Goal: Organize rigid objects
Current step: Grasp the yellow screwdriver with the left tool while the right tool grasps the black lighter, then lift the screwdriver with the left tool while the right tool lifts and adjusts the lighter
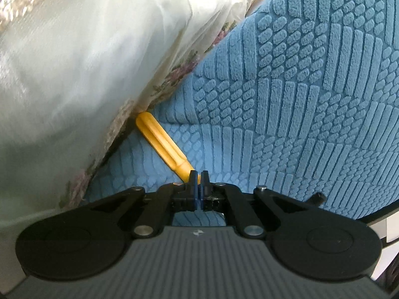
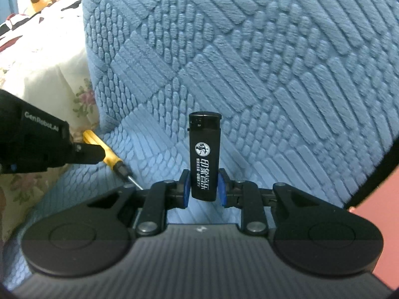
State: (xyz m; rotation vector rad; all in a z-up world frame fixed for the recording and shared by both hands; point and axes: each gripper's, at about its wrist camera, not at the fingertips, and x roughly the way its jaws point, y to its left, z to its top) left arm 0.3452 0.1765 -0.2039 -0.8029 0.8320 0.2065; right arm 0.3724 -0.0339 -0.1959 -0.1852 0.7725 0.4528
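My left gripper (image 1: 199,178) is shut on a yellow-handled screwdriver (image 1: 162,144), gripping near the handle's base; the handle points away toward the gap by a cream pillow. The screwdriver (image 2: 109,158) also shows in the right wrist view, with its dark collar and metal shaft, held by the left gripper's body (image 2: 37,144). My right gripper (image 2: 203,186) is shut on a black lighter (image 2: 204,157) with white print, which stands upright between the blue pads, over the blue textured cushion (image 2: 249,74).
A cream satin pillow (image 1: 87,62) with floral trim lies left of the blue cushion (image 1: 299,87). Floral bedding (image 2: 37,79) and a small tan object (image 2: 40,1) lie at the far left. A reddish surface (image 2: 379,224) shows at the right edge.
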